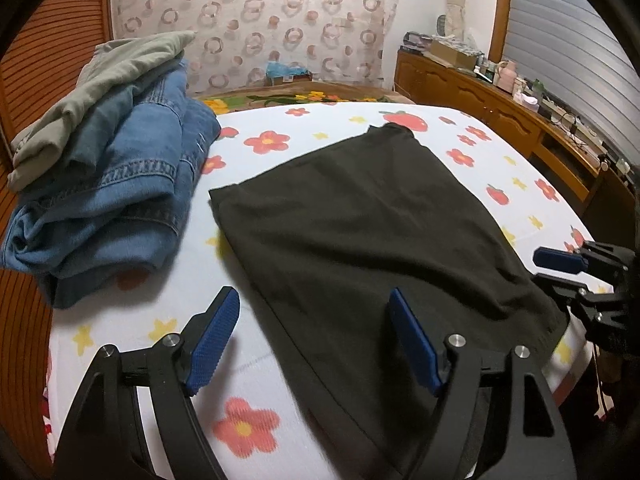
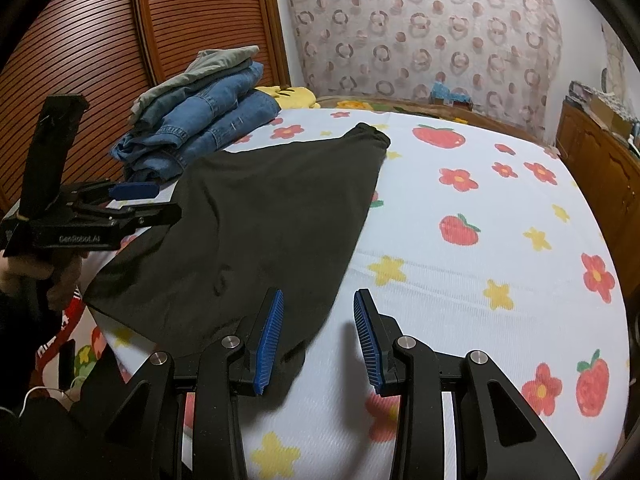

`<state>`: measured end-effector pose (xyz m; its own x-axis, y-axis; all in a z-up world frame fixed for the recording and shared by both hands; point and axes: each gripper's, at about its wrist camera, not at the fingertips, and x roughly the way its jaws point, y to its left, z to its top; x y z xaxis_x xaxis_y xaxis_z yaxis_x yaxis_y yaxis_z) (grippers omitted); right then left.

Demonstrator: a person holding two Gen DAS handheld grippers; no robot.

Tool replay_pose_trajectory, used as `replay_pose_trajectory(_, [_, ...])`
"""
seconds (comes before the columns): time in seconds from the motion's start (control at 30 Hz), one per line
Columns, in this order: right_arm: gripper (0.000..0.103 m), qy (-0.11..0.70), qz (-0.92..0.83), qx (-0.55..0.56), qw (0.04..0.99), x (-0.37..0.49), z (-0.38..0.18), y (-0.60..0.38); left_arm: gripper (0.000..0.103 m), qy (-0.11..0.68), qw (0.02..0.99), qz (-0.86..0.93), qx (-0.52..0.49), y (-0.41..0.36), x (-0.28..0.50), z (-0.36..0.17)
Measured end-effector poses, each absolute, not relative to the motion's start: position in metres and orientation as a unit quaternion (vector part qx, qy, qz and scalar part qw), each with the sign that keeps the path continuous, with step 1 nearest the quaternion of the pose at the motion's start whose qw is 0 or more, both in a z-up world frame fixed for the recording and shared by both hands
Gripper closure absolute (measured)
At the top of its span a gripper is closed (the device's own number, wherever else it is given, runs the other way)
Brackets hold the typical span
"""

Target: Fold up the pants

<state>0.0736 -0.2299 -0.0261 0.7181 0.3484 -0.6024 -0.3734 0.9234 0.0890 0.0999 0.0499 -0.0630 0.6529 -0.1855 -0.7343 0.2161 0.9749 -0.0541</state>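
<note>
I'm working over a bed with a white sheet (image 2: pixel 460 280) printed with red flowers, strawberries and yellow stars, a louvred wooden wardrobe (image 2: pixel 100 60) and a ring-patterned curtain (image 1: pixel 256 20) behind it. The black pants (image 1: pixel 360 232) lie flat on the sheet, already folded into a compact panel that runs away from both claws; their near edge passes between the spread pads of my left gripper (image 1: pixel 316 344), touching neither. That claw is released. My right gripper (image 2: pixel 318 340) hangs partly open over the pants' near right corner, its left pad above the cloth and its right pad above bare sheet, grasping nothing.

Beyond and to the left of the left claw sits a stack of folded jeans (image 1: pixel 120 192) with a grey-green garment (image 1: pixel 100 80) on top. I judge this pair nearly done: perhaps one more fold, or a move onto that stack.

The only legible writing is "GenRobot.AI" on the left gripper's body, seen from the right wrist.
</note>
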Motion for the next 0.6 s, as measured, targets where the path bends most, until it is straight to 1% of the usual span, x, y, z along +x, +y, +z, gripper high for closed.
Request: replay_pose_trajectory(0.6, [0.065, 0.327, 0.202, -0.011, 0.923, 0.052, -0.025, -0.236, 0.025, 0.419, 0.900, -0.120, 0.015, 0.043, 0.056, -0.073])
